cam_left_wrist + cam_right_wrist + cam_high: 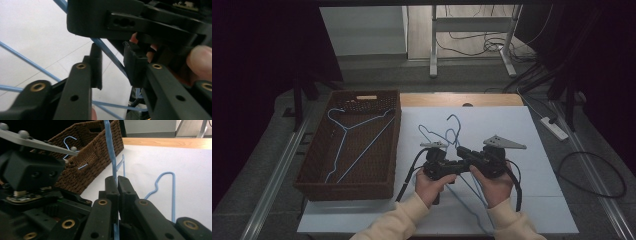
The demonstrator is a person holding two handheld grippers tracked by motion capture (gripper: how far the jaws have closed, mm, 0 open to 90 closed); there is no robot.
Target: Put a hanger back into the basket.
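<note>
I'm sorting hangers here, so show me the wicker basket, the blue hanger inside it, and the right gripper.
wicker basket (388,145), high view, right wall.
blue hanger (343,131), high view, neck.
right gripper (117,181), right gripper view, between fingertips.

light blue hangers (447,135), brown woven basket (312,170), black grippers (457,165), white table (512,125).

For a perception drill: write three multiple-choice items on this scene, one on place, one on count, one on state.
1. Where does the wicker basket stand?
A. left of the white sheet
B. right of it
C. on the floor

2. How many blue hangers lie inside the basket?
A. none
B. one
C. three

3. How are the right gripper jaws?
A. wide open
B. shut on a blue hanger wire
C. shut on nothing

Key: A, the high view shows it at the table's left; B, a single hanger lies inside; C is wrong, B: the wire runs between its closed pads.
</note>
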